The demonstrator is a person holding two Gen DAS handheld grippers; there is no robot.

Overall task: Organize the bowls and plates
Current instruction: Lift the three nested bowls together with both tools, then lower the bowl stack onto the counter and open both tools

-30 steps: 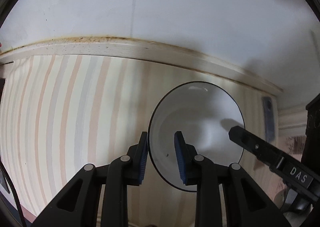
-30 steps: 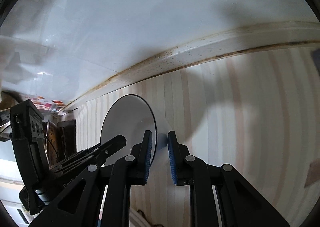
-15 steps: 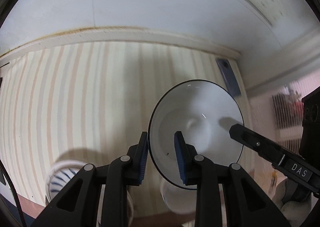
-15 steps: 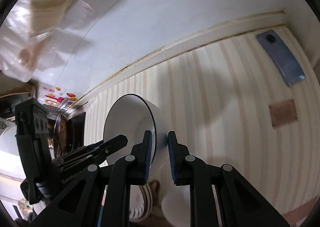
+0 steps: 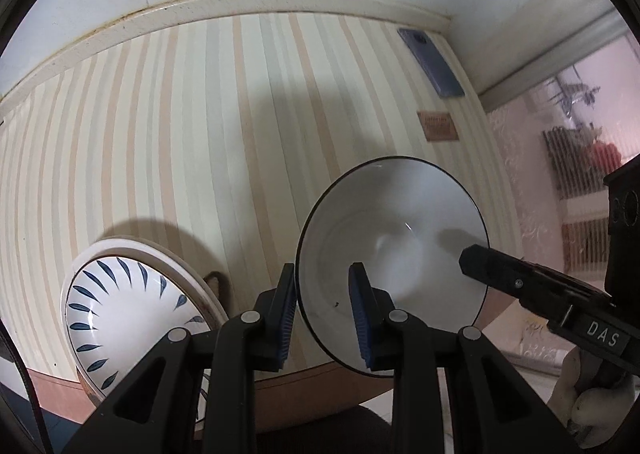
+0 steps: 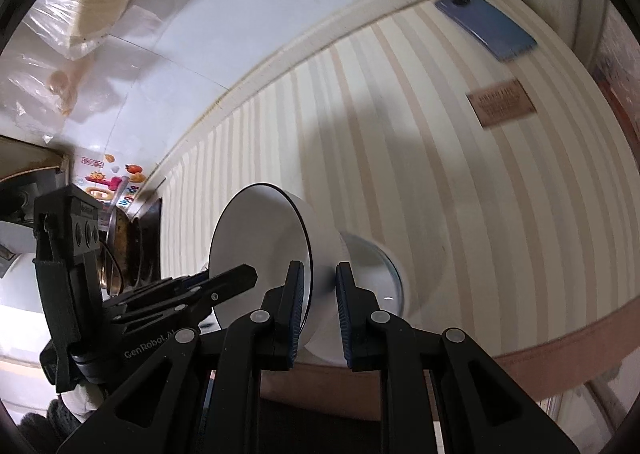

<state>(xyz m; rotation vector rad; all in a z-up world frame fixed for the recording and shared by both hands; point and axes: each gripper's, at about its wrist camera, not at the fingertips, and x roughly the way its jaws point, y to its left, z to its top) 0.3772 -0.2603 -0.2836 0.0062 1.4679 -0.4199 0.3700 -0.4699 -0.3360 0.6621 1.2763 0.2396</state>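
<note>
A white bowl with a thin dark rim [image 5: 394, 242] is held tilted above the striped table, gripped from both sides. My left gripper [image 5: 323, 312] is shut on its near rim. My right gripper [image 6: 323, 308] is shut on the opposite rim of the same bowl [image 6: 260, 250]; one of its fingers [image 5: 516, 278] reaches into the left wrist view. A plate with a blue leaf pattern [image 5: 128, 302] lies on the table to the lower left. Another white bowl [image 6: 376, 270] rests on the table just behind the held one.
A striped cloth covers the table [image 5: 200, 125], which ends at a brown front edge [image 6: 560, 350]. A blue phone [image 5: 432, 61] and a brown card [image 5: 438, 125] lie at the far right by the wall. Plastic bags [image 6: 72, 13] hang at the left.
Both grippers have pulled back and tilted down with the bowl. The wall has receded, and the patterned plate, the second bowl and the table's front edge have come into view.
</note>
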